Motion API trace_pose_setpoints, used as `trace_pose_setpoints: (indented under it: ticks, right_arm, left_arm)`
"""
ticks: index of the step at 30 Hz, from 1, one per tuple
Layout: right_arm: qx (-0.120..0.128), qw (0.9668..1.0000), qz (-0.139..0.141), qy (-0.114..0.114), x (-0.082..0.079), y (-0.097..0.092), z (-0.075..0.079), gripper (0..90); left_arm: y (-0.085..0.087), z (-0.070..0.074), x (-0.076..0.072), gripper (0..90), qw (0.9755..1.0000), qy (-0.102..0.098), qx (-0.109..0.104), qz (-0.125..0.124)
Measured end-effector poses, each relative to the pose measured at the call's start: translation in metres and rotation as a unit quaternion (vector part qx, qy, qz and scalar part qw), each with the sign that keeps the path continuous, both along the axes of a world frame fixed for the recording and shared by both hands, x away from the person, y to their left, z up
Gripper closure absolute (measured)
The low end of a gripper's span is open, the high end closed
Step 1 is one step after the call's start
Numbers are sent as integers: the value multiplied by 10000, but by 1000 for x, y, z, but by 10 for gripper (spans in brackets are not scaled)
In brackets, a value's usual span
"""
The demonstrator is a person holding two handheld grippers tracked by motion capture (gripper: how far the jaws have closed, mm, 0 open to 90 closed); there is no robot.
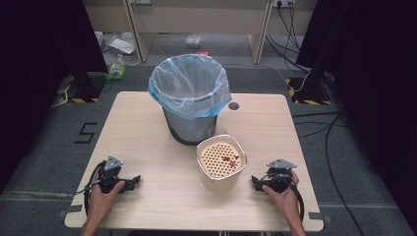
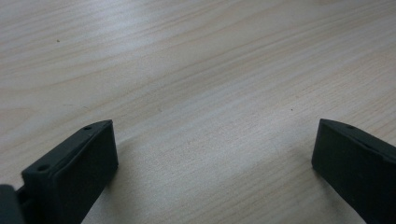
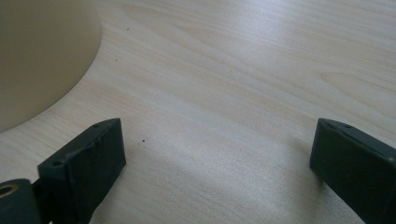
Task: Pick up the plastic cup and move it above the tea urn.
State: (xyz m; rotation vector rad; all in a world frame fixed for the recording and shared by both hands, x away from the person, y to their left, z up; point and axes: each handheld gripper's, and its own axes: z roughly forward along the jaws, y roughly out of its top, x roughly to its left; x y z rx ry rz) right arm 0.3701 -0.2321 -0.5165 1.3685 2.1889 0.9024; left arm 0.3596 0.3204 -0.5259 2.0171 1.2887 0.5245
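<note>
Resting both wide-open hand-held grippers, left [image 1: 132,182] and right [image 1: 255,181], on the tabletop [image 1: 147,128], we likely next grasp the cream container [image 1: 221,164].

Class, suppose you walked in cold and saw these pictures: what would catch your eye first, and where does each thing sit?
The grey bin lined with a pale blue bag stands at the table's far middle. Just in front of it sits a cream container with a perforated insert holding a few reddish-brown scraps. A hand-held gripper rests on the wooden table at each near corner, the left hand-held gripper and the right hand-held gripper, both with jaws wide open.
</note>
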Motion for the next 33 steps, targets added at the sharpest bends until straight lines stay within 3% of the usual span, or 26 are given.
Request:
trace_pose_setpoints:
  ticks: [3,6,11,20,31,33]
  right_arm:
    - [42,9999,67,-97,-1,-2,2,210]
    - [69,9999,14,-81,-1,-4,4,159]
    - [44,9997,75,-231,1,-7,15,196]
    - [272,9988,96,-391,22,-14,47,241]
    - [393,9981,168,-448,50,-13,70,289]
    - [539,9973,210,-460,58,-10,77,309]
  left_arm:
    - [0,0,0,0,10000,0,1,0]
    - [0,0,0,0,10000,0,0,0]
    - [0,0,0,0,10000,-1,1,-1]
    - [0,0,0,0,10000,-1,0,-1]
    - [0,0,0,0,10000,-1,3,-12]
    - [0,0,0,0,10000,-2,3,-13]
